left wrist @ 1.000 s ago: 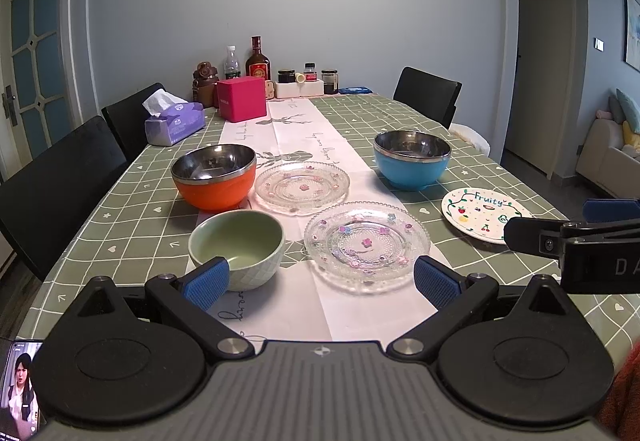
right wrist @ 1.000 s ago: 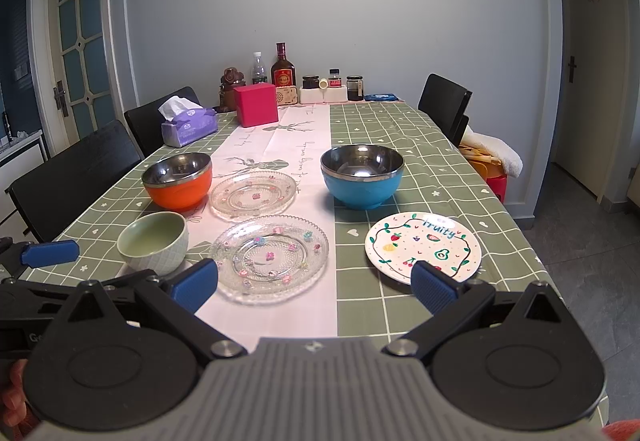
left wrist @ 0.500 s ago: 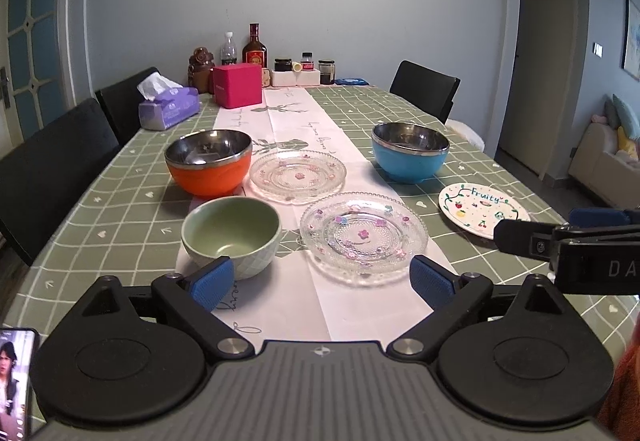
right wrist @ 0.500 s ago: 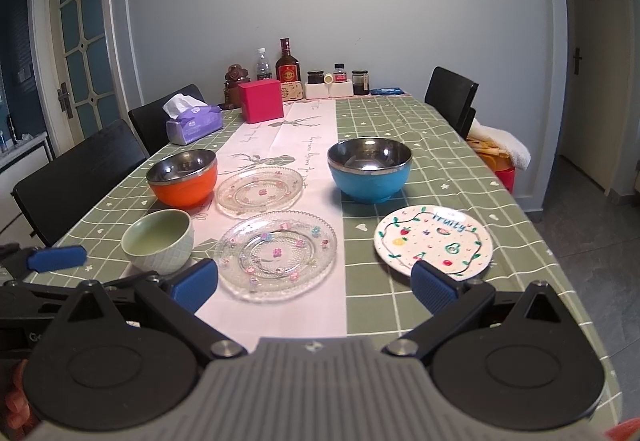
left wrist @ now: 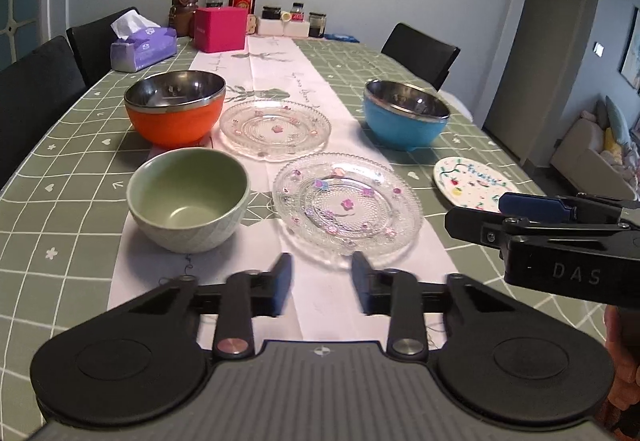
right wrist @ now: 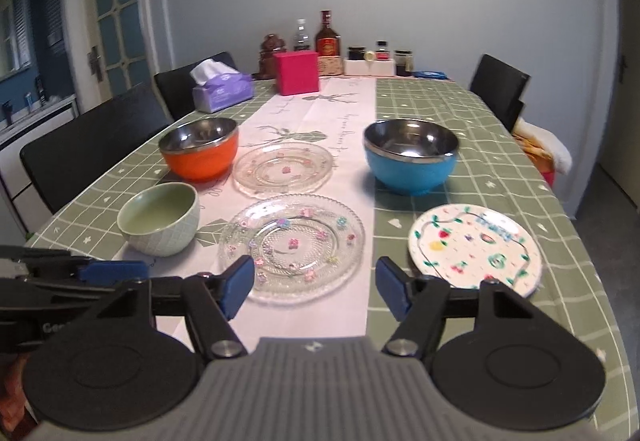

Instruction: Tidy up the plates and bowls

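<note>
From the left wrist view we see the left gripper (left wrist: 322, 281) low over the white runner (left wrist: 280, 73), its jaws narrowed to a small gap after just closing, with nothing between them (the fingers are motion-blurred). Ahead of it stand the green bowl (left wrist: 188, 197) and, beside that to the right, the near glass plate (left wrist: 347, 203). Beyond them sit the orange bowl (left wrist: 174, 107), the far glass plate (left wrist: 275, 129) and the blue bowl (left wrist: 406, 115). Here the fruit plate (left wrist: 468, 181) is partly hidden behind the right gripper (left wrist: 516, 209), which enters side-on from the right.

From the right wrist view we see what that view hides: the fruit plate (right wrist: 474, 247) is fully visible on the green checked tablecloth (right wrist: 500, 145), well apart from the blue bowl (right wrist: 410, 157). The right gripper (right wrist: 316, 287) has its jaws moderately apart, having also just been closing, and they hold nothing; the near glass plate (right wrist: 292, 245) lies just beyond the left pad. This view also shows the left gripper (right wrist: 112, 269) from the side at the lower left, near the green bowl (right wrist: 160, 219).
</note>
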A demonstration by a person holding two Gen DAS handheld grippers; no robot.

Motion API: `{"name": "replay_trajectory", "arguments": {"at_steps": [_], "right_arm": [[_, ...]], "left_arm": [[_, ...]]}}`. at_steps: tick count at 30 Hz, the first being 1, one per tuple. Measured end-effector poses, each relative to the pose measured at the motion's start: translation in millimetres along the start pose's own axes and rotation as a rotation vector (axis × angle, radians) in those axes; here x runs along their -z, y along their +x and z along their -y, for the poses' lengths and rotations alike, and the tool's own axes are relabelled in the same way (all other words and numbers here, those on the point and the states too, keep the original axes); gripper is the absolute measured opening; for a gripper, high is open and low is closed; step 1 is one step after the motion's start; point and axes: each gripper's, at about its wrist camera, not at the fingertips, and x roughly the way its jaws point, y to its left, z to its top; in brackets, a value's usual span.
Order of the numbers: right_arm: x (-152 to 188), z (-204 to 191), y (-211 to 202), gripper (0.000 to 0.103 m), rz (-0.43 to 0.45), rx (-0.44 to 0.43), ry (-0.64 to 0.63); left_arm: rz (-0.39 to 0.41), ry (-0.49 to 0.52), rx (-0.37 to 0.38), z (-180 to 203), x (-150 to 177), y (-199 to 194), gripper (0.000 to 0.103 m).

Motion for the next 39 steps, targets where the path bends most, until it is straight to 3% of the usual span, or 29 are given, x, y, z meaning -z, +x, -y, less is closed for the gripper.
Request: {"name": "replay_trajectory", "arguments": {"at_steps": [3,7,10,14,19,26,33,39], "right_arm": [[-6,8,21,0.059,-0.029,0.012,0.008],[-8,22,49,0.057,-0.022,-0.011,0.021],[-11,34,70,0.051,-0.091,-0.043,0.098],[-16,51,89,0.051,-0.153,-0.090,0.264],[-19,57,102,0.034,-0.167,-0.086,0.319],[-15,61,110,0.030,-0.188,-0.093,0.343],[-11,66,112,0.013,-0.197,-0.096,0.367],[-9,66,106,0.010,-0.210,-0.094,0.386]], "left_arm": [[-0.005,0.005,0.014,-2,-4,17,0.030],[-0.014,0.004,-0.030,-3,-9,33,0.030],[-0.020,-0.041,-0.037,-9,-13,43,0.030],[-0.027,-0.116,-0.059,-18,-16,51,0.036],[-0.036,-0.163,-0.049,-22,-19,60,0.038],[-0.055,-0.186,-0.021,-22,-18,71,0.038],[-0.053,-0.174,-0.004,-20,-18,73,0.031],[-0.063,-0.167,-0.006,-19,-16,70,0.029]]}}
